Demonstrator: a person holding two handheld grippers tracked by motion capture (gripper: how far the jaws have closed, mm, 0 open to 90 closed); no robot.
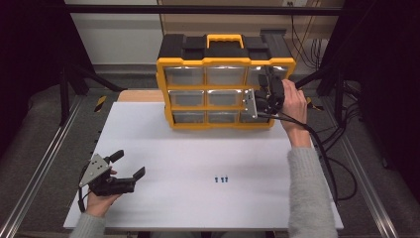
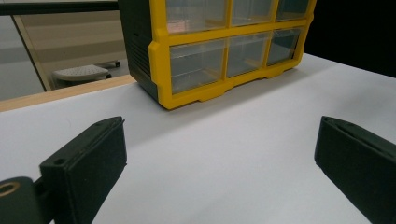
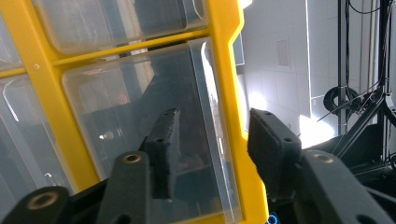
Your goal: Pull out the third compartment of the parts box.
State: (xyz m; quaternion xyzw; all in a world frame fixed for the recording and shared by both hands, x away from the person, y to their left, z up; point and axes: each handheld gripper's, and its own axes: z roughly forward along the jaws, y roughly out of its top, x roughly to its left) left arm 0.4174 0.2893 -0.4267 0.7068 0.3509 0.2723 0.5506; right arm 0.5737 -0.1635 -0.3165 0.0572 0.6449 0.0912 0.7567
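A yellow-framed drawer cabinet (image 1: 223, 89) with a black body and yellow carry handle stands at the far edge of the white tabletop (image 1: 198, 198), its nine clear drawers closed; their contents cannot be made out. The right gripper (image 1: 265, 96) is at the cabinet's right column, jaws half closed around the drawer's right edge (image 3: 210, 140) and the yellow frame post, one jaw over the drawer front, the other outside the frame; whether they press is unclear. The left gripper (image 1: 130, 166) rests near the front left corner, jaws spread and empty. Three small blue screws (image 1: 221, 179) lie on the open middle, well apart from everything
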